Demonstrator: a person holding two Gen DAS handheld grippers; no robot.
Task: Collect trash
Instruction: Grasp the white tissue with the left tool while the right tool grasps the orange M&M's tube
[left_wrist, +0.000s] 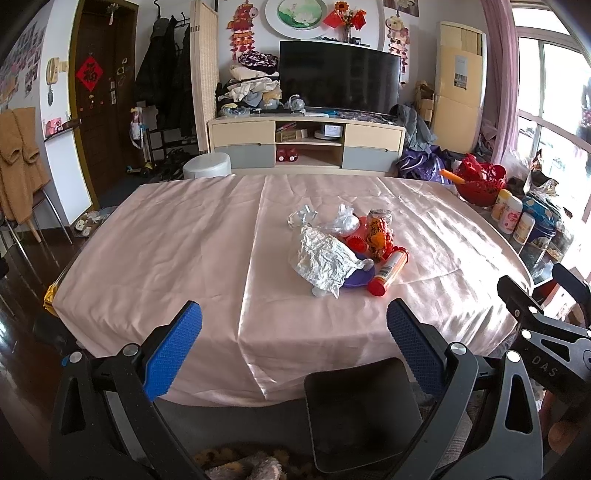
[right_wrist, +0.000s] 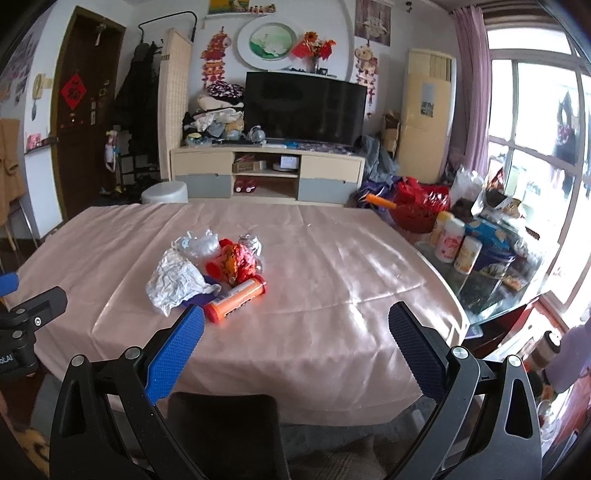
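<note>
A: Trash where, compared to your fingers?

B: Piled mid-table on the pink cloth, well ahead of my left gripper and off to the left of my right gripper. Both have fingers spread wide, nothing in them.

A: Any readable labels?

B: Orange tube has print, too blurry to read. "DAS" shows on the right gripper's arm in the left view.

Table under pink cloth, trash pile mid-cloth, jars at edge
</note>
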